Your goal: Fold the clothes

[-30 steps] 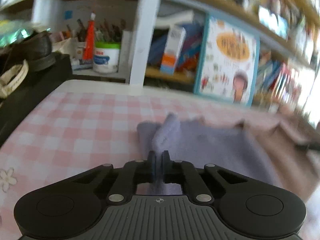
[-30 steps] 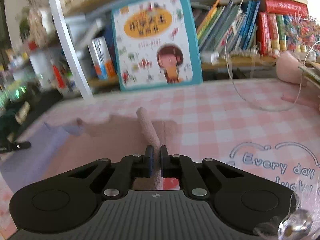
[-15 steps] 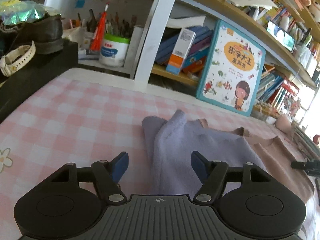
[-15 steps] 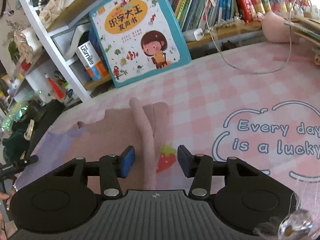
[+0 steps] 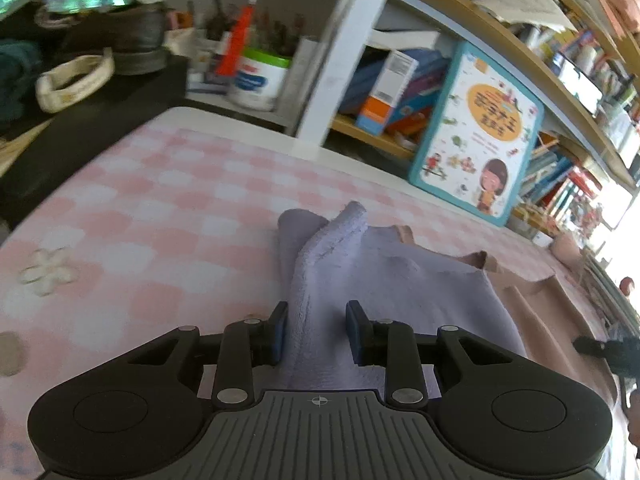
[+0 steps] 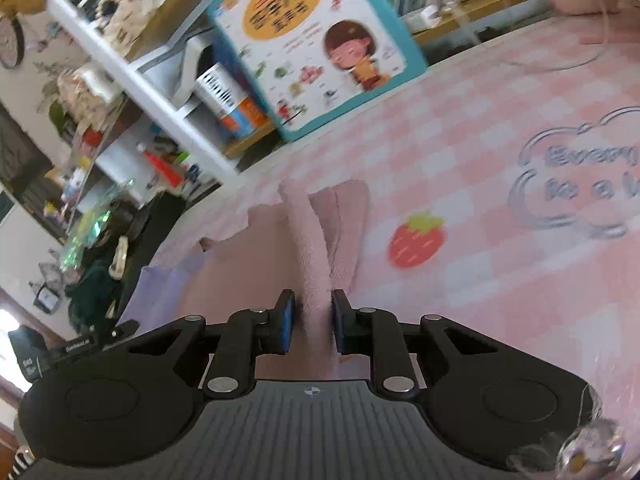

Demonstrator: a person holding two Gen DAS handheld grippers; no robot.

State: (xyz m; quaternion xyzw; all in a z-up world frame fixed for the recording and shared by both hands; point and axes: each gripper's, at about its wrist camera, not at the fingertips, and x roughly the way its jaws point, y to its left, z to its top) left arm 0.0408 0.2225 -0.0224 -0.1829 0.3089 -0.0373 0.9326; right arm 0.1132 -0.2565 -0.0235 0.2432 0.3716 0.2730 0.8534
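Right gripper [image 6: 312, 320] closing round pink garment [image 6: 316, 248] (raised fold).

The pink checked tablecloth [image 6: 500, 128] carries blurred lettering, "Every" above "is a", right of its printed strawberry [image 6: 418, 240]. The picture book's [image 6: 316, 40] title is too blurred to read

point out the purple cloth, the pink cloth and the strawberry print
purple cloth [image 5: 384, 280], left wrist view, flat middle part
pink cloth [image 6: 310, 248], right wrist view, raised ridge
strawberry print [image 6: 416, 242], right wrist view, red body
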